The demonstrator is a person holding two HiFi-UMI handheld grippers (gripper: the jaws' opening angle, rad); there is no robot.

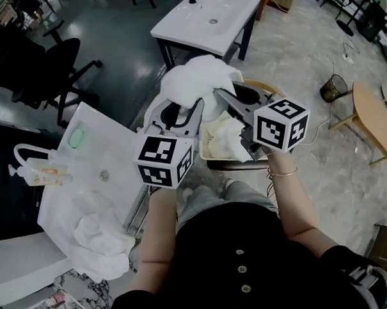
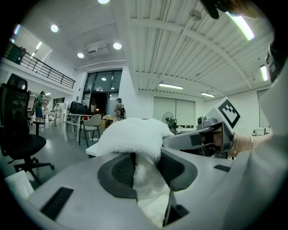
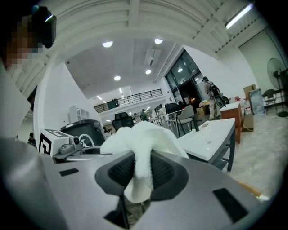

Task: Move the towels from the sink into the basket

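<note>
Towel (image 1: 193, 80) is white, fluffy, bunched, seemingly terrycloth.

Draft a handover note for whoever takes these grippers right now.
Grippers: left gripper shut on the held towel; right gripper shut on the same towel, raised near the basket.
Done: a second towel seems to lie in the basket.
Left: lower and release the held towel into the basket, then fetch the third towel from the sink.

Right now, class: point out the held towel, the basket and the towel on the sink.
held towel (image 1: 193, 80): head view, bunched top.
basket (image 1: 207, 140): head view, left wall.
towel on the sink (image 1: 102, 241): head view, crumpled middle.
</note>
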